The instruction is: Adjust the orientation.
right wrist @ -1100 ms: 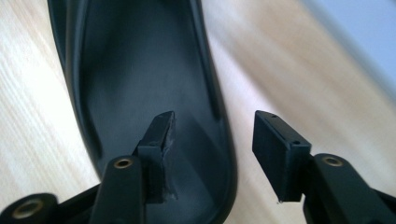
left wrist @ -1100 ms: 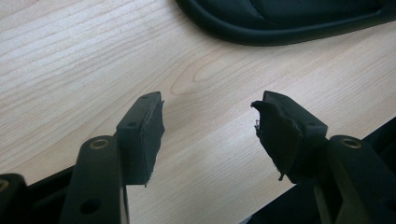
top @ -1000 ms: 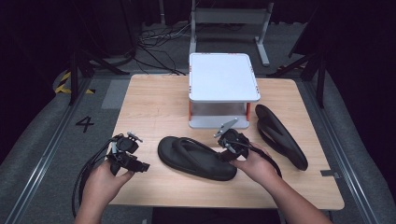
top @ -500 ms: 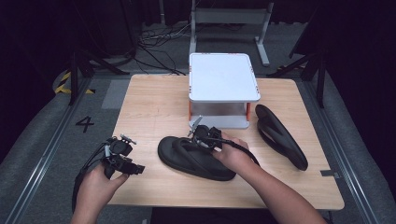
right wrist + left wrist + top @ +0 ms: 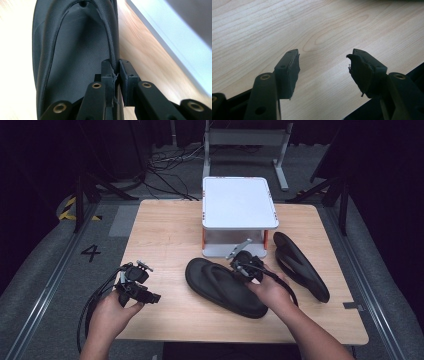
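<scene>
A black flip-flop [image 5: 220,287] lies on the wooden table [image 5: 165,235] in front of a white raised stand [image 5: 239,202]. My right gripper [image 5: 242,269] sits over its toe end. In the right gripper view the right gripper [image 5: 115,66] is shut on the thin black strap [image 5: 111,42] of the flip-flop [image 5: 70,50]. A second black flip-flop [image 5: 300,265] lies to the right. My left gripper [image 5: 149,295] hovers near the table's front left; its jaws [image 5: 323,62] stand open over bare wood, nothing between them.
The white stand [image 5: 175,47] runs close along the right of the held flip-flop. Cables [image 5: 90,310] trail off the table's left edge from the left gripper. Dark floor with rails and a stand frame surrounds the table.
My right gripper reached left onto the near flip-flop, shut on its strap, and has drawn the flip-flop a little to the right. The left gripper has barely shifted.
</scene>
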`<state>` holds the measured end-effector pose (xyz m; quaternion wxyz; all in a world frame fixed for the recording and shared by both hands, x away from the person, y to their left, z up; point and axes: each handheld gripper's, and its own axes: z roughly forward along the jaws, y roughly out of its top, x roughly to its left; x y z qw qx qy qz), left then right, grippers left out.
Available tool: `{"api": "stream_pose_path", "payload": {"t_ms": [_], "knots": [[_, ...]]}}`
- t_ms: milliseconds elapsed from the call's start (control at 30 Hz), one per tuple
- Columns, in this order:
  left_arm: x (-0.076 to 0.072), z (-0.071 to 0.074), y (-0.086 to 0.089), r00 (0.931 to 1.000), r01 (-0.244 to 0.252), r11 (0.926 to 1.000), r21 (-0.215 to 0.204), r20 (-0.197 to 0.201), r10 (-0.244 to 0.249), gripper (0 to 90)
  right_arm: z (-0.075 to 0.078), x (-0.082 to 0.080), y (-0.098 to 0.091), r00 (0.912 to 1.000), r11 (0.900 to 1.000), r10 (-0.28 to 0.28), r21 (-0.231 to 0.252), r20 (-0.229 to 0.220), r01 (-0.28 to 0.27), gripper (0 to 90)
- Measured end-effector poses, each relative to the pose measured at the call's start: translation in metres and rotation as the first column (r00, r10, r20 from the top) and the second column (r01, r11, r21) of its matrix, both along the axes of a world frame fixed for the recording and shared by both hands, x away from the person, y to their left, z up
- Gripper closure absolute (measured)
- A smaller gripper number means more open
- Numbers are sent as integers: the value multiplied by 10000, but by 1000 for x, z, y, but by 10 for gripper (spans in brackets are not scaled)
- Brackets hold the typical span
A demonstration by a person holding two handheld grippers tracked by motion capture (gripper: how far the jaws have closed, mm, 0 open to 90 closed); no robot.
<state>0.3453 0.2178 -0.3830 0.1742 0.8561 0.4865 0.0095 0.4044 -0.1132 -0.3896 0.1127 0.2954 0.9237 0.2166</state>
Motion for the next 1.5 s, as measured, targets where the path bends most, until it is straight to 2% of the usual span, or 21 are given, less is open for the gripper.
{"api": "stream_pose_path", "payload": {"t_ms": [133,233,267,367,400,467,600,667,733,800,900,933,1000,1067,1167,1200,1233,1267,1300,1400,1500], "knots": [[4,-1,-7,9999,154,9999,39,-48,-154,409,-9,1,-30,9972,9979,-645,-27,-389,645,822],[5,-1,-9,9997,236,9997,67,-27,-236,409,-18,3,-36,9954,9967,-815,-90,-495,812,800],[6,-1,-10,9997,261,9996,79,-24,-261,409,-20,4,-38,9951,9965,-838,12,-518,840,742],[7,-1,-10,9997,237,9997,58,-44,-236,409,-16,0,-48,9950,9942,-956,477,-275,968,635],[7,-1,-10,9997,237,9997,58,-44,-236,409,-16,0,-48,9950,9942,-956,477,-275,968,635],[7,-2,-10,9997,236,9997,79,-88,-235,409,-10,-8,-64,9932,9908,-1148,706,-181,1158,616],[7,-2,-10,9996,275,9996,53,-113,-274,409,-9,-16,-81,9904,9905,-1352,226,-276,1359,617],[5,1,-10,9997,246,9997,24,-5,-245,409,-13,-25,-96,9869,9845,-1604,-750,-194,1586,618],[5,2,-9,9997,236,9997,30,21,-236,409,-15,-27,-99,9853,9810,-1697,-986,-174,1672,620],[5,3,-8,9998,199,9998,16,57,-199,409,-24,-31,-109,9791,9724,-1912,-1489,-687,1795,626],[6,1,-9,9998,192,9998,24,-12,-192,408,-37,-34,-119,9708,9595,-2135,-2103,-1096,1872,643],[6,1,-10,9998,206,9998,6,-22,-206,407,-40,-35,-122,9709,9596,-2041,-2220,-1254,1731,650],[6,1,-11,9996,297,9995,57,-12,-297,406,-45,-37,-124,9665,9625,-1952,-2221,-1669,1560,671],[7,1,-12,9996,282,9996,45,-7,-282,406,-46,-42,-121,9679,9611,-1951,-2278,-1583,1565,683],[7,0,-12,9996,279,9996,37,-29,-279,406,-45,-49,-113,9660,9736,-1555,-1975,-2066,1145,684],[7,0,-12,9996,279,9996,37,-29,-279,406,-45,-49,-113,9660,9736,-1555,-1975,-2066,1145,684],[7,0,-12,9995,303,9995,69,-33,-303,406,-45,-57,-102,9662,9806,-1234,-1771,-2265,837,664],[7,0,-12,9995,303,9995,69,-33,-303,406,-45,-57,-102,9662,9806,-1234,-1771,-2265,837,664],[7,0,-13,9992,394,9991,130,0,-394,406,-45,-64,-90,9733,9826,-911,-1782,-2108,534,664],[7,0,-13,9993,366,9993,93,-13,-366,406,-45,-71,-77,9774,9829,-533,-1833,-2044,153,656],[6,0,-12,9996,293,9996,26,-26,-293,406,-44,-83,-53,9712,9883,337,-1371,-2359,-676,655]]}}
